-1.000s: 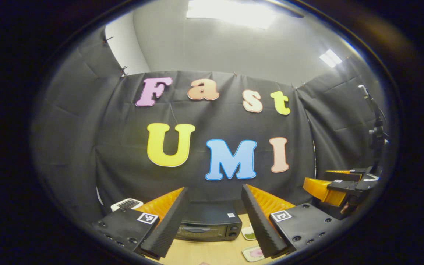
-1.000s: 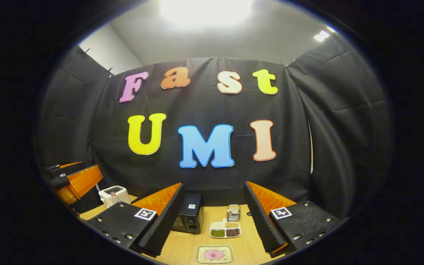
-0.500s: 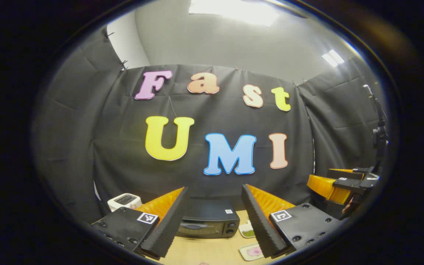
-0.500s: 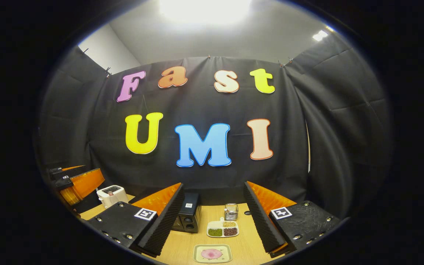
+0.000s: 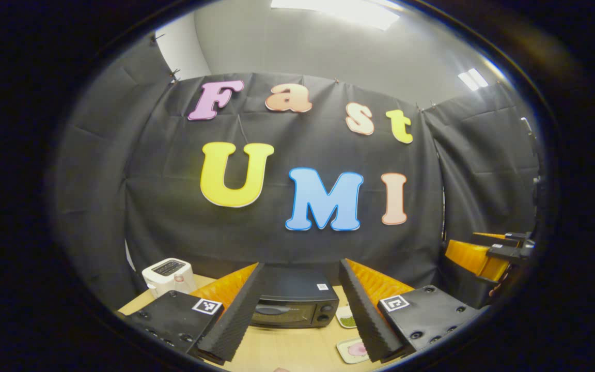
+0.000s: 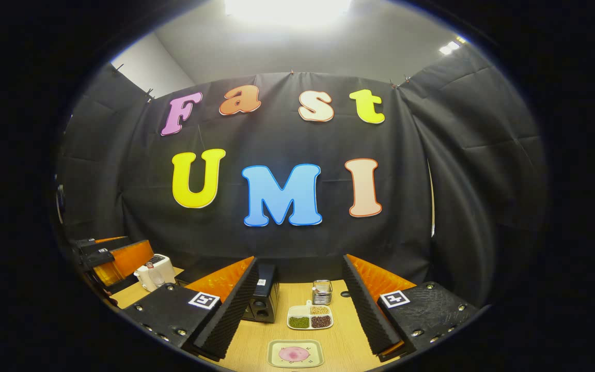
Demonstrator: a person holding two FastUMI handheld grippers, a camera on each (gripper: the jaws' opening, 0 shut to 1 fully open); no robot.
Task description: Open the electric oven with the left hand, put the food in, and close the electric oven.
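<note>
The left gripper (image 5: 297,310), wide open and empty, faces the rigid electric oven (image 5: 293,304) straight ahead, whose door handle (image 5: 270,309) looks the firmest hold.

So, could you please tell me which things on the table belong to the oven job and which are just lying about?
For the job:
- electric oven, door closed
- food on the square plate
- left gripper, open
- right gripper, open

Lying about:
- white toaster
- divided dish of beans
- small glass holder
- plastic bottle
</note>
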